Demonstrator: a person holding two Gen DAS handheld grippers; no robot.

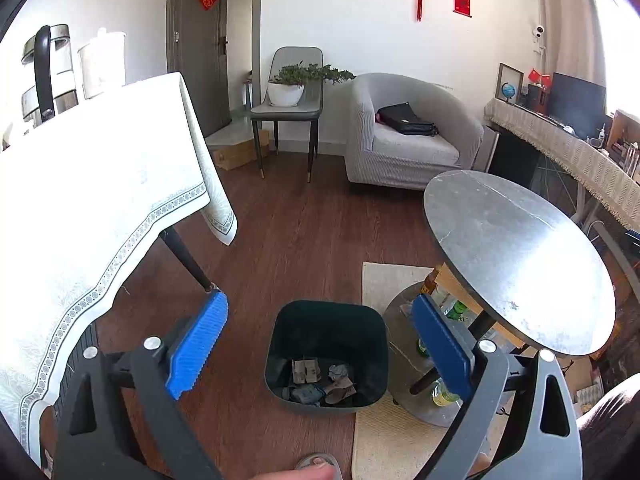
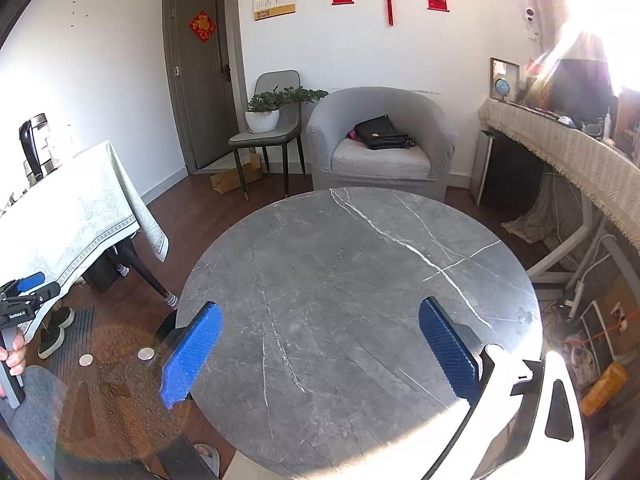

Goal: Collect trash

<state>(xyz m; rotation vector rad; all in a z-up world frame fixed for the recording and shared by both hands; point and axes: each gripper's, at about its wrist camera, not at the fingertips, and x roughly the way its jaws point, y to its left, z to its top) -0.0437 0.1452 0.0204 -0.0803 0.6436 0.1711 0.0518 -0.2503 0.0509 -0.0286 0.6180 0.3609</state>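
Dark wooden floor [image 1: 304, 240] underfoot, carrying everything else. At the left edge of the left wrist view, a table draped in a pale patterned tablecloth [image 1: 80, 200], one corner of the cloth hanging down over a dark leg. To the right, a round grey marble table [image 2: 360, 300] with white veins, its top bare in the right wrist view and lit hard by sun near the right-hand rim. Against the far wall, a grey armchair [image 1: 412, 136] with a black bag [image 1: 408, 120] lying on its seat, and just beside it a grey chair [image 1: 288, 112] bearing a potted plant [image 1: 292, 84]. On the floor between the two tables, close to the marble table's base and touching the edge of a beige rug [image 1: 384, 440], a dark green trash bin [image 1: 326, 356], open at the top. Inside the bin, at the bottom: crumpled paper and cardboard scraps [image 1: 320, 380], heaped toward the near wall. Left gripper [image 1: 316, 344] poised directly above the bin, blue pads spread wide, holding nothing. Right gripper [image 2: 320, 352] hovering over the near edge of the marble table, blue pads likewise spread wide and holding nothing. Near the bottom edge of the left wrist view, a sandalled foot [image 1: 320, 464] just short of the bin
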